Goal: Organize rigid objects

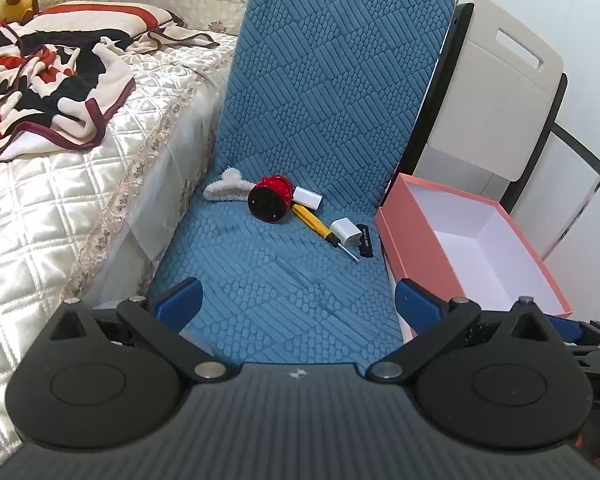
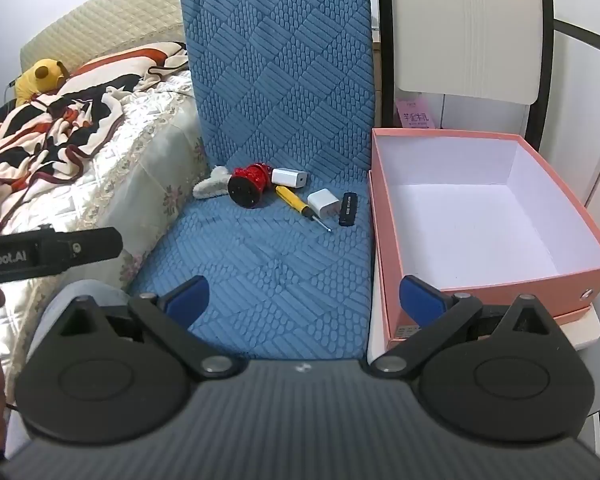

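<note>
On a blue quilted chair seat lie a red figurine with a black base, a yellow screwdriver, two white chargers, a black stick-shaped device and a white fluffy clip. An empty pink box stands to the right of the seat. My left gripper and right gripper are both open and empty, hovering near the seat's front, well short of the objects.
A bed with a quilted cream cover, a patterned blanket and a yellow plush toy lies to the left. A beige folded chair leans behind the box. The other gripper's body shows at left.
</note>
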`<state>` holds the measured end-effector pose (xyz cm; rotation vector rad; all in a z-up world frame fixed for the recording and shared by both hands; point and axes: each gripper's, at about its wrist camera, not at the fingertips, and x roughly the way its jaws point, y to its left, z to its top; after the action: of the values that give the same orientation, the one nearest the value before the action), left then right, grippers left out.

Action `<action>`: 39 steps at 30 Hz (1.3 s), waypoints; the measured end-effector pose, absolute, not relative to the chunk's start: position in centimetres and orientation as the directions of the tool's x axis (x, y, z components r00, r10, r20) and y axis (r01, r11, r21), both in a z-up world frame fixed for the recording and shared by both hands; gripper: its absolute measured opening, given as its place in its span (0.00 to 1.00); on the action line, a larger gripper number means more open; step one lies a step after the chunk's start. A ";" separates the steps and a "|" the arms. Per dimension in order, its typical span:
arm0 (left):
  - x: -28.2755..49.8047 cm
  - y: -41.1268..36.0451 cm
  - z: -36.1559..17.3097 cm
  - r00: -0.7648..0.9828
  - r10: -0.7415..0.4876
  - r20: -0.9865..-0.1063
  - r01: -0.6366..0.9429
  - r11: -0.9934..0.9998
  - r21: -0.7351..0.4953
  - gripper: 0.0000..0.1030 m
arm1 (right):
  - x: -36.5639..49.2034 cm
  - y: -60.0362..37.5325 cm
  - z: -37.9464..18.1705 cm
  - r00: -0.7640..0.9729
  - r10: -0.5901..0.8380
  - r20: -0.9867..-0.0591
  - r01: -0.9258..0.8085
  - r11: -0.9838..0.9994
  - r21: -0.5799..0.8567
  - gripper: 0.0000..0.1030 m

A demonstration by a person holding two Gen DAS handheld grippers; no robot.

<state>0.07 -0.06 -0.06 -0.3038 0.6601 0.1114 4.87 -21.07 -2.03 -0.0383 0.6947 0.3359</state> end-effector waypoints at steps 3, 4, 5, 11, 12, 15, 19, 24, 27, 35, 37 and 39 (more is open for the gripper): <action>0.1 -0.1 0.0 0.786 0.010 -0.619 -0.200 0.950 -0.239 1.00 | 5.0 -21.0 -2.3 0.713 0.292 -0.637 -0.315 0.946 0.081 1.00; 0.1 -0.1 0.0 0.786 0.012 -0.618 -0.201 0.950 -0.237 1.00 | 5.0 -21.0 -2.4 0.712 0.290 -0.639 -0.314 0.946 0.079 1.00; 0.0 -0.2 0.0 0.787 0.013 -0.617 -0.201 0.950 -0.237 1.00 | 5.0 -20.9 -2.4 0.711 0.289 -0.641 -0.314 0.946 0.078 1.00; 0.0 -0.3 0.1 0.788 0.009 -0.616 -0.193 0.953 -0.234 1.00 | 5.4 -21.1 -2.1 0.701 0.295 -0.650 -0.318 0.944 0.085 1.00; 0.0 -0.3 0.1 0.788 0.009 -0.616 -0.192 0.953 -0.233 1.00 | 5.3 -21.1 -2.2 0.701 0.294 -0.650 -0.316 0.945 0.086 1.00; 0.1 -0.2 0.1 0.788 0.006 -0.615 -0.189 0.954 -0.233 1.00 | 5.0 -20.8 -2.3 0.698 0.288 -0.655 -0.312 0.947 0.083 1.00; 0.1 -0.4 0.1 0.788 0.005 -0.616 -0.183 0.957 -0.226 1.00 | 4.9 -20.7 -2.6 0.698 0.293 -0.653 -0.324 0.943 0.076 1.00; 0.1 -0.6 -0.1 0.783 0.005 -0.622 -0.179 0.959 -0.219 1.00 | 4.7 -20.7 -2.8 0.691 0.297 -0.660 -0.327 0.942 0.082 1.00; 0.1 -0.5 -0.2 0.783 0.005 -0.623 -0.182 0.958 -0.221 1.00 | 4.7 -20.7 -2.9 0.692 0.297 -0.658 -0.326 0.942 0.081 1.00; -0.1 -0.3 0.8 0.790 -0.004 -0.613 -0.178 0.955 -0.236 1.00 | 4.9 -20.5 -2.0 0.688 0.282 -0.669 -0.311 0.947 0.080 1.00; -0.2 -0.4 1.2 0.796 -0.001 -0.605 -0.174 0.957 -0.231 1.00 | 4.8 -20.6 -1.8 0.689 0.284 -0.667 -0.305 0.948 0.088 1.00; -0.4 -0.3 1.5 0.798 0.000 -0.603 -0.173 0.958 -0.229 1.00 | 4.7 -20.4 -1.6 0.685 0.284 -0.671 -0.308 0.948 0.086 1.00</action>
<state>-0.43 -0.30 1.51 -0.2808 0.6427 0.0946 4.71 -20.43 -1.58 -0.0344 0.7459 0.3313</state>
